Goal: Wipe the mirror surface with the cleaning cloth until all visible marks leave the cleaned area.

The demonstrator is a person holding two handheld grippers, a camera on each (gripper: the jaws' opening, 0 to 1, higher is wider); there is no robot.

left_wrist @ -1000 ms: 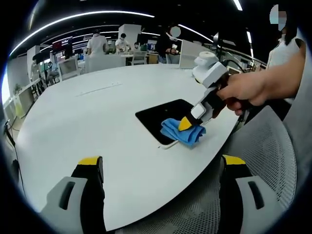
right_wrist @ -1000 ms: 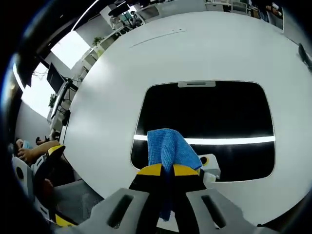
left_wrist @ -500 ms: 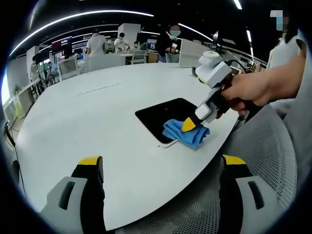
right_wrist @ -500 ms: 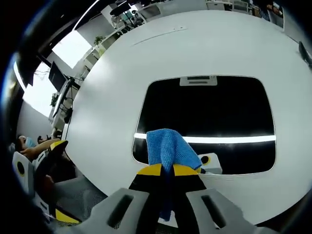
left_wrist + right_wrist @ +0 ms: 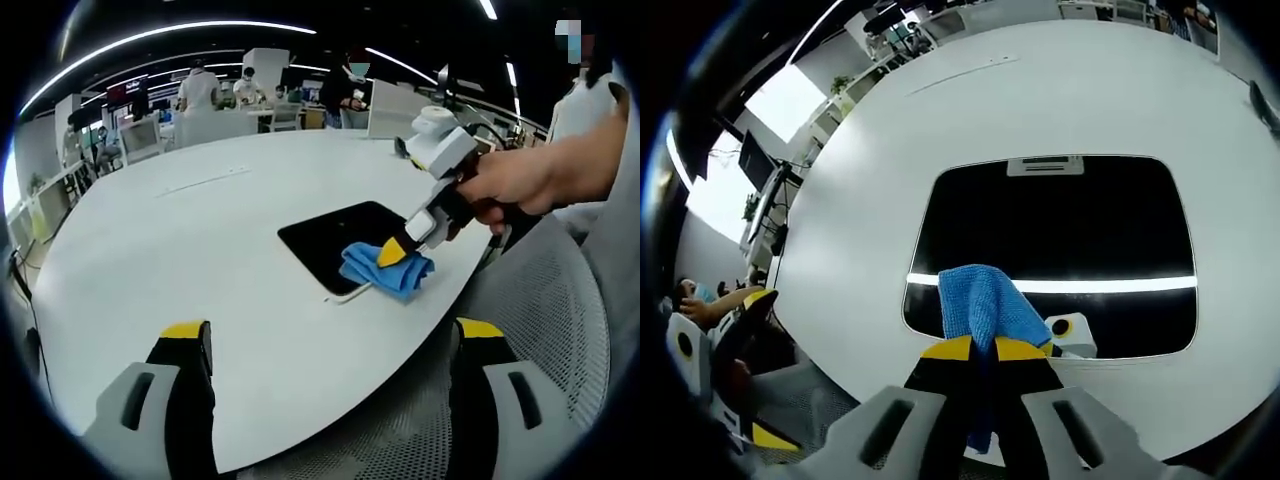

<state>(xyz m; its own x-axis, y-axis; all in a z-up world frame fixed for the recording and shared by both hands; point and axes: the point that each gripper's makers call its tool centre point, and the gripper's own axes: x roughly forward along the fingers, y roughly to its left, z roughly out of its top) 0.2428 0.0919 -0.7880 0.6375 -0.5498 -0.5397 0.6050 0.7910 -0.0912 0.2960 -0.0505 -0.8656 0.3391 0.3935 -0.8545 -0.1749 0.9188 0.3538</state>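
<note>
In the right gripper view, the right gripper (image 5: pixel 975 350) has its 2 yellow-tipped jaws pressed together on the blue cleaning cloth (image 5: pixel 980 305), which bunches up just ahead of the tips and also hangs down between the jaws. The cloth rests on the near edge of the mirror (image 5: pixel 1090 240), a dark rounded rectangle lying flat on the white table (image 5: pixel 890 150) directly ahead of the gripper. A bright light strip reflects across the mirror just beyond the cloth, and the gripper's own reflection shows beside the cloth to its right. A small grey tab (image 5: pixel 1045 165) sits at the mirror's far edge. Off to the gripper's lower left, the left gripper (image 5: pixel 715 355) shows past the table edge.

In the left gripper view, the left gripper (image 5: pixel 330 335) has its 2 jaws standing wide apart with nothing between them, hovering over the near table edge (image 5: pixel 200 260). Ahead and to its right, a hand (image 5: pixel 505 180) holds the right gripper (image 5: pixel 395 252) tilted down onto the cloth (image 5: pixel 385 270) at the mirror's (image 5: pixel 335 235) near-right corner. A mesh chair (image 5: pixel 545 310) stands to the right. Far beyond the table, people (image 5: pixel 200 90) sit at desks.
</note>
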